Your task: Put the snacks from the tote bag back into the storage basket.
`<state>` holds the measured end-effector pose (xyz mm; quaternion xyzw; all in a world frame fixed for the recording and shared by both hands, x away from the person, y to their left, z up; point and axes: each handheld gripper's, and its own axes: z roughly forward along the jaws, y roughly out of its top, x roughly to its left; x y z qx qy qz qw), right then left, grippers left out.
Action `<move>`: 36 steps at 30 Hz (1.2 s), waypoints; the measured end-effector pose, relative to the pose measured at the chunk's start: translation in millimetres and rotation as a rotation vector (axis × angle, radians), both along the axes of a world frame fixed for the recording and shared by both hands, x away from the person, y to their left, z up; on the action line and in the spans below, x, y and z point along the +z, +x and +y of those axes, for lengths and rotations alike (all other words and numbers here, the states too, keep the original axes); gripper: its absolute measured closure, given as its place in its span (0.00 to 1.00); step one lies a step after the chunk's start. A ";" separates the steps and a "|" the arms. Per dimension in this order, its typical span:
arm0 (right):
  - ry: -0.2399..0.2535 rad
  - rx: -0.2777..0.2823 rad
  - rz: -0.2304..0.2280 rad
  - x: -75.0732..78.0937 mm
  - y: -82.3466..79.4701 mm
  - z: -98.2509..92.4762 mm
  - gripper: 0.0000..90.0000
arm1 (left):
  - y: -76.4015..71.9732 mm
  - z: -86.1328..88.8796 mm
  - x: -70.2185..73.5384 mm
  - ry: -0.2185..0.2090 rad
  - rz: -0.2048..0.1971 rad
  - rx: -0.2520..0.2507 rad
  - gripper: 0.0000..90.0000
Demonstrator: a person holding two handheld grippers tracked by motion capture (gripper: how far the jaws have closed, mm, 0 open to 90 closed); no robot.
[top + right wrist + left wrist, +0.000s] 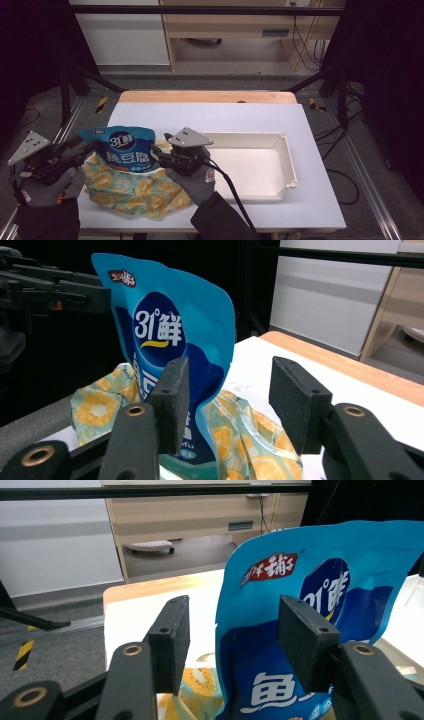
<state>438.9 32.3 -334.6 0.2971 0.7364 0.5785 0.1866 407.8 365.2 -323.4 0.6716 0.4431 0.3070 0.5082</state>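
Observation:
A blue foil snack pouch [125, 147] stands upright inside a crumpled yellow fruit-print bag [135, 192] at the table's front left. My left gripper [86, 150] reaches it from the left, my right gripper [158, 150] from the right. In the left gripper view the pouch [325, 595] has its edge between the open jaws of my left gripper [232, 610], and neither pad presses on it. In the right gripper view the pouch [165, 325] has its other edge between the open jaws of my right gripper [227, 370]. The fruit-print bag [100, 405] lies beneath.
A shallow white tray [290, 165] sits to the right of the bag. A wooden strip [205, 96] runs along the table's far edge. Black frame posts stand at both sides, with cables on the floor beyond.

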 end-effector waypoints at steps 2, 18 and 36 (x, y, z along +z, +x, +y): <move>-0.001 0.001 -0.001 0.2 1.1 1.7 0.59 | 0.8 -0.6 0.4 0.001 -0.003 0.000 0.54; -0.032 0.013 0.005 0.8 12.3 24.4 0.71 | 8.8 0.6 -5.3 -0.018 0.020 -0.014 0.75; -0.059 -0.009 0.039 1.4 23.5 33.3 0.95 | 8.9 0.4 -5.4 -0.023 0.036 -0.022 0.96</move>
